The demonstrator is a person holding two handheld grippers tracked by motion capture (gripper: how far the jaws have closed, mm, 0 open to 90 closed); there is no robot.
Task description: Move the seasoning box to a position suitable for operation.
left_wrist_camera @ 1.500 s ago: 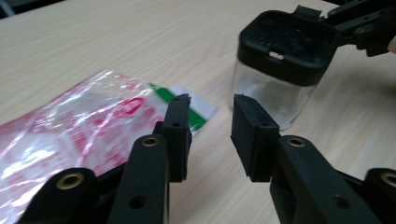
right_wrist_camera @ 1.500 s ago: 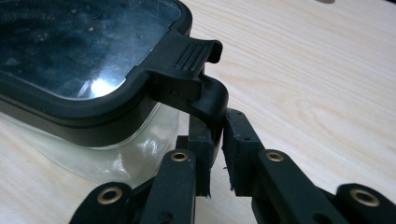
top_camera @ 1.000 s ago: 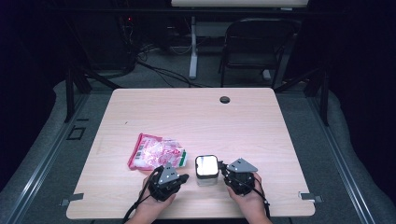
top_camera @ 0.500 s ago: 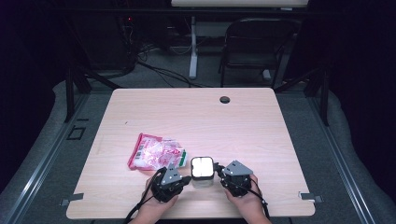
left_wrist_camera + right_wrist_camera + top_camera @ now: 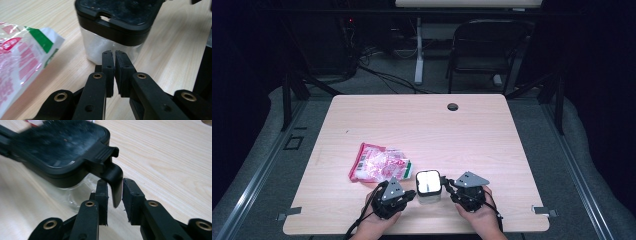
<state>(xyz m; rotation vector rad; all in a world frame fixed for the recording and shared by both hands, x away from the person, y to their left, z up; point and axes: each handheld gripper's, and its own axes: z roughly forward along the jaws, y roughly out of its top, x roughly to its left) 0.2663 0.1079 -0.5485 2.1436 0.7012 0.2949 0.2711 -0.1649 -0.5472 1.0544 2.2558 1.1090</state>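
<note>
while the box [image 5: 428, 186] sits at the table's [image 5: 422, 125] six o'clock edge, its latch [image 5: 113, 178] is bracketed by the part-open right gripper [image 5: 115, 188], just widening; the left gripper [image 5: 114, 58], nearly closed and empty, should brace the wall so the latch is lifted gently.

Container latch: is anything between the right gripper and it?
Nothing visible. The latch of the container already hangs between the fingers of the right gripper, which have just been opening; table lies beyond.
</note>
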